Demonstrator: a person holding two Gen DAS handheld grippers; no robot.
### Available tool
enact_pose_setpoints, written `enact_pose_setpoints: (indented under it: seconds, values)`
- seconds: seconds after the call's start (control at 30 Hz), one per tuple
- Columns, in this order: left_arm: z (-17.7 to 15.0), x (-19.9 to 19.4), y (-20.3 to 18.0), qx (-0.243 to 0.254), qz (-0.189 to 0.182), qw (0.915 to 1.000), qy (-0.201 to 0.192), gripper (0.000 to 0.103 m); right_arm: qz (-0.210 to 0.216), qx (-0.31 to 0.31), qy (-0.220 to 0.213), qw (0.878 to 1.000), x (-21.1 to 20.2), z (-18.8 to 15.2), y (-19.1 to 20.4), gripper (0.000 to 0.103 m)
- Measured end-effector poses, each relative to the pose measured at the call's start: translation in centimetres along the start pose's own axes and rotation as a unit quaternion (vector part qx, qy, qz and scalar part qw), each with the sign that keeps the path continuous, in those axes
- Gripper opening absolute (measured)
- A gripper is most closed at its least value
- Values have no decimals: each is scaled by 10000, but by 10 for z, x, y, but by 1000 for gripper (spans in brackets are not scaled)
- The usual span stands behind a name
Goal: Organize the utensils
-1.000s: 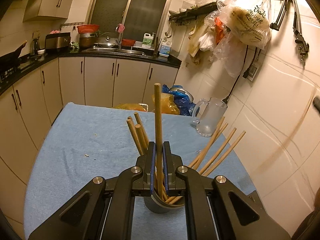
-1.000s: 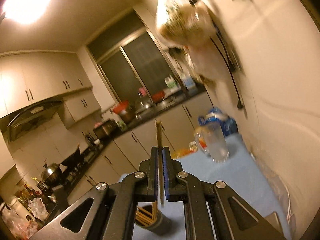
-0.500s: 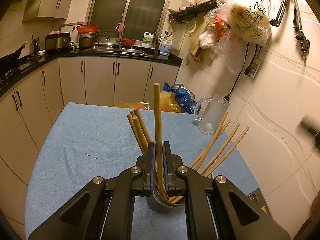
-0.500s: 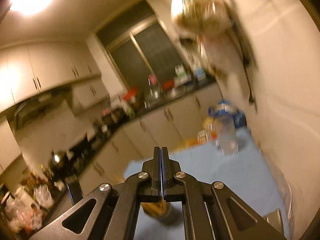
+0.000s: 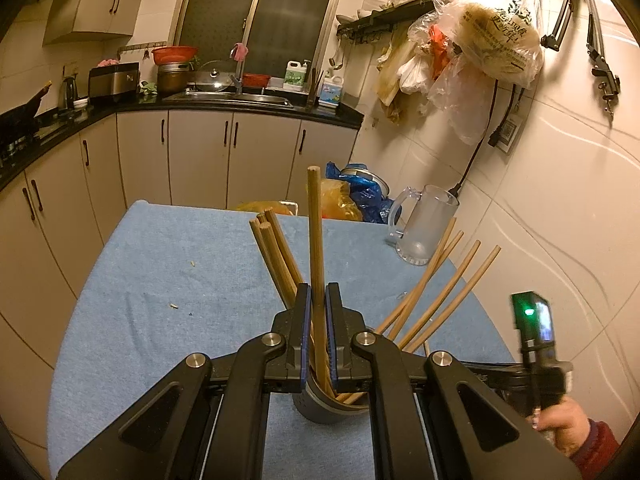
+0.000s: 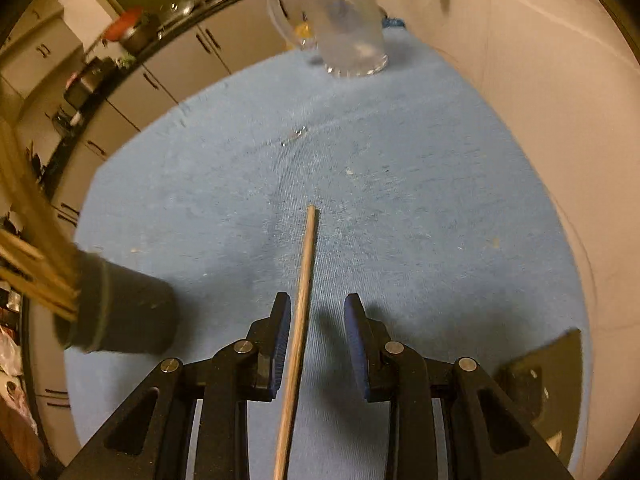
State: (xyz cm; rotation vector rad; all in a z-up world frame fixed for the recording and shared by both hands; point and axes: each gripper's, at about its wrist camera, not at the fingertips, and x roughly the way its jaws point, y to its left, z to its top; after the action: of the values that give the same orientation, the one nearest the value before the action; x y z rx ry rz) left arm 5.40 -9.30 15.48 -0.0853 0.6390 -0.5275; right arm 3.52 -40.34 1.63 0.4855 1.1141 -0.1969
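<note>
left wrist: level over table [image 5: 168,256], toward cabinets | right wrist: steeply down, close | shared: mug [image 5: 424,224], cup [image 6: 120,312]

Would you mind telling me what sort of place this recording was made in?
It looks like a home kitchen. A sink sits in a dark counter over cream cabinets, pots and a red basin stand beside it, and a table with a blue cloth carries a holder of chopsticks and a glass mug.

A chopstick [image 6: 303,292] lies on the tablecloth [image 6: 420,184] between the opening right gripper [image 6: 317,344] jaws; the holder [image 6: 120,316] stands left, the mug [image 6: 344,20] far ahead.
</note>
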Motion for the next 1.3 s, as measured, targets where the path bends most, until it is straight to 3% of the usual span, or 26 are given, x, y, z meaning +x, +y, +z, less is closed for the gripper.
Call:
enact_pose_setpoints:
  seconds: [0.1,0.17,0.2,0.3,0.4,0.53,0.67,0.77,0.83,0.97,1.13,1.23,1.3]
  values:
    - [0,1,0,-3,-6,10000,11,7,-88,-164,115,9998,14,2,8,28]
    - [-1,1,0,-3,-3,10000,18,7,-239,-342,79,9991,19,1,14,22]
    - [-1,1,0,-1,-5,10000,16,7,-201,-370,132,9990,21,0,15,8]
    - [0,2,-1,0,-6,10000,20,7,-153,-433,119,9989,21,-4,15,6]
    - [-1,2,0,11,10,10000,18,7,269,-95,-64,9996,5,-6,5,6]
    - [0,2,-1,4,0,10000,24,7,730,17,-878,9935,-57,-17,2,6]
    - [1,2,-1,-5,8,10000,25,7,1166,-229,-2024,9721,-142,-37,11,5]
    - [-1,2,0,-25,12,10000,28,7,1233,-420,-2741,9528,-189,-53,22,5]
    - [-2,2,1,-23,20,10000,29,7,1197,-490,-3053,9434,-208,-61,28,0]
    - [-1,2,1,-30,11,10000,33,7,940,-666,-3620,9250,-236,-65,45,0]
    - [-2,2,2,-39,-1,10000,24,7,1007,-643,-3585,9259,-240,-63,51,1]
    - [-2,2,2,-42,-2,10000,23,7,1074,-405,-3161,9417,-226,-54,39,1]
    - [-2,1,3,-42,-2,10000,23,7,1137,-21,-2561,9599,-199,-37,21,6]
